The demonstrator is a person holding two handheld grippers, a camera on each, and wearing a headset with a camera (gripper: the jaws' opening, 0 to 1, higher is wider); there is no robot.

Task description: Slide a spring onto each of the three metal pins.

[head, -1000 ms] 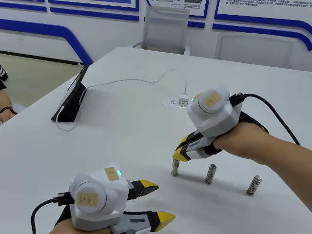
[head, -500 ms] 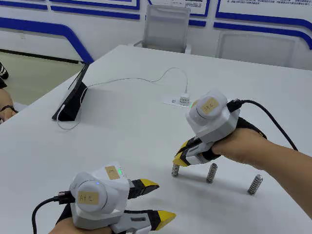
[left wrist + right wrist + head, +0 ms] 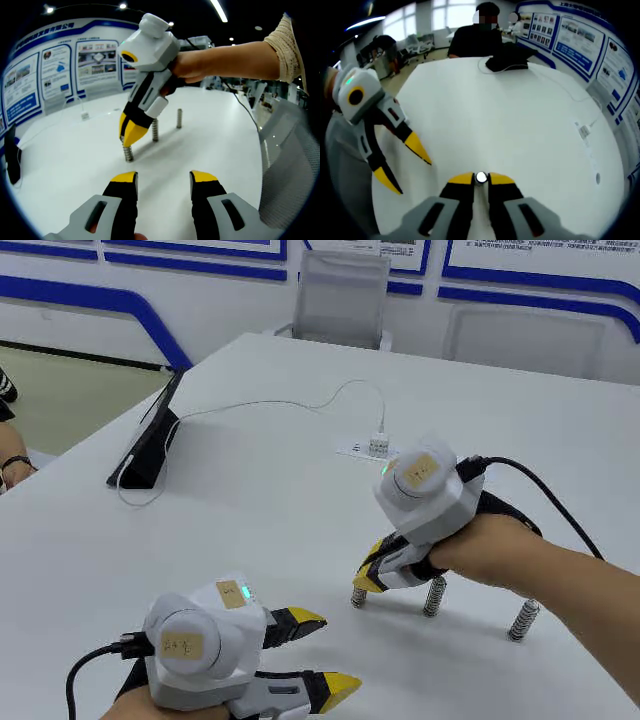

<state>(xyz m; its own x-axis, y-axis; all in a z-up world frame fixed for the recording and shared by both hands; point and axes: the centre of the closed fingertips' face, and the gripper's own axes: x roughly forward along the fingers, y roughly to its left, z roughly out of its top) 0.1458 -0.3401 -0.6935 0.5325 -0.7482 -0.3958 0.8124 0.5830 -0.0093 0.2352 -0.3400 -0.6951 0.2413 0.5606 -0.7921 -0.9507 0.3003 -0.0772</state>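
The right gripper tips steeply down from a bent wrist, its yellow tips pinched on the leftmost pin, shiny and round-topped, above its coiled steel spring. The left gripper hangs low and near over the smooth white table, jaws apart.

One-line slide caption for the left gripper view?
Left gripper open in foreground; right gripper closed on the nearest sprung pin, with the middle pin and far pin behind.
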